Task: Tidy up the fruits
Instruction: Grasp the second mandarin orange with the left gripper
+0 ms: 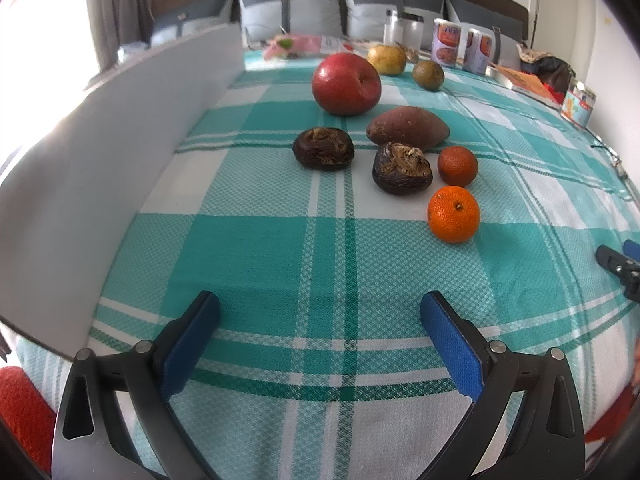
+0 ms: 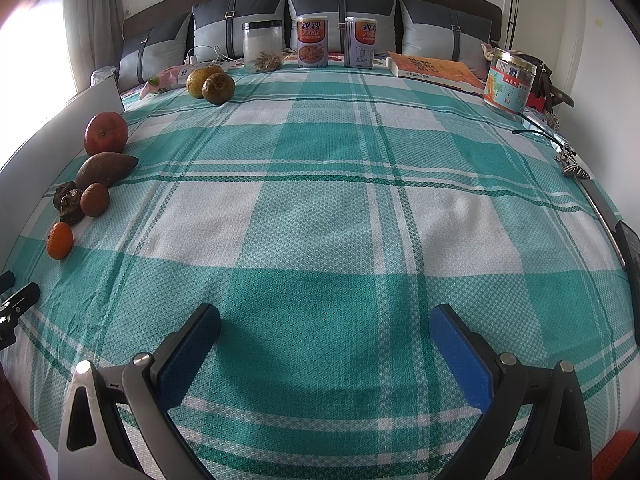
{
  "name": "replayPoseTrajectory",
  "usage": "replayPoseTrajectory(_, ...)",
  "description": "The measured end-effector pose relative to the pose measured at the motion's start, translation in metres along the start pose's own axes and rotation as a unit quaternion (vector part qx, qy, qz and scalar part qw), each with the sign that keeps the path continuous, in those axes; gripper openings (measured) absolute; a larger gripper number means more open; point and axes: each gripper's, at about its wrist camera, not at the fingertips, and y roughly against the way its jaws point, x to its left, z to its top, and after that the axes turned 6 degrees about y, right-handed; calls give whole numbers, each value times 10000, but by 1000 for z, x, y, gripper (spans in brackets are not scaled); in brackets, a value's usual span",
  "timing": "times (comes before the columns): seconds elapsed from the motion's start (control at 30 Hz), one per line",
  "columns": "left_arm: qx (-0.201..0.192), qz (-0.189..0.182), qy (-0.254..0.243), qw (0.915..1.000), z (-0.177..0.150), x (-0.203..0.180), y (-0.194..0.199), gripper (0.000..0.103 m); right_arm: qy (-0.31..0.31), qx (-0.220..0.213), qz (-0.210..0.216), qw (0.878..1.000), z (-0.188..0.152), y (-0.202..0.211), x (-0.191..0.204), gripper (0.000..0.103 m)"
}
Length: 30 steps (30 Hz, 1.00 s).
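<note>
Left gripper point(image 1: 320, 308): jaws spread wide, nothing between them, low over the plaid cloth point(image 1: 280, 248). Right gripper point(image 2: 326, 320): likewise released, bare cloth ahead.

Left wrist view, centre frame, fruit cluster close: bright mandarin point(image 1: 453, 214) nearest, a darker orange point(image 1: 457, 165) just behind it, two dark shrivelled fruits point(image 1: 402, 168) to its left, a brown oblong fruit point(image 1: 407, 127) behind, red apple point(image 1: 346, 84) further up. Two greenish round fruits point(image 1: 428, 75) upper centre.

Right wrist view pushes the same cluster to the left edge, apple point(image 2: 106, 133) above, mandarin point(image 2: 60, 241) below. Only this view shows clearly the glass jar point(image 2: 262, 46), two cans point(image 2: 312, 41), a book point(image 2: 434, 69) and a tin point(image 2: 509, 80) along the top.
</note>
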Motion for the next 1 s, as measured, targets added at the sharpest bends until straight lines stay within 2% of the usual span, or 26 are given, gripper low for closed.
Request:
replayPoseTrajectory(0.17,431,-421,-352,9976,7,6,5,101,0,0,0,10000,0,1,1,103)
replayPoseTrajectory(0.37,582,-1038,-152,9928,23,-3,4,99,0,1,0,10000,0,0,0,103)
replayPoseTrajectory(0.5,443,-1014,-356,9932,43,-27,-2,99,1,1,0,10000,0,0,0,103)
replayPoseTrajectory(0.6,444,-930,-246,9944,59,-40,-18,97,1,1,1,10000,0,-1,0,103)
replayPoseTrajectory(0.63,482,-902,-217,9945,58,-41,-20,88,1,1,3,10000,0,0,0,103)
replayPoseTrajectory(0.67,555,-892,-187,9943,57,-43,-24,67,1,0,4,10000,0,0,0,103)
replayPoseTrajectory(0.7,656,-952,-181,9931,57,-44,-28,62,1,-1,6,10000,0,-1,-1,103)
replayPoseTrajectory(0.73,533,-849,-263,9946,57,-46,-27,49,1,-1,3,10000,0,1,0,103)
replayPoseTrajectory(0.77,544,-893,-323,9940,56,-47,-27,30,2,-1,3,10000,-1,1,0,103)
replayPoseTrajectory(0.83,543,-881,-294,9942,54,-42,-23,30,3,-1,4,10000,0,-1,-1,103)
replayPoseTrajectory(1.0,442,-904,122,9948,49,0,-4,29,3,-1,2,10000,-1,1,0,103)
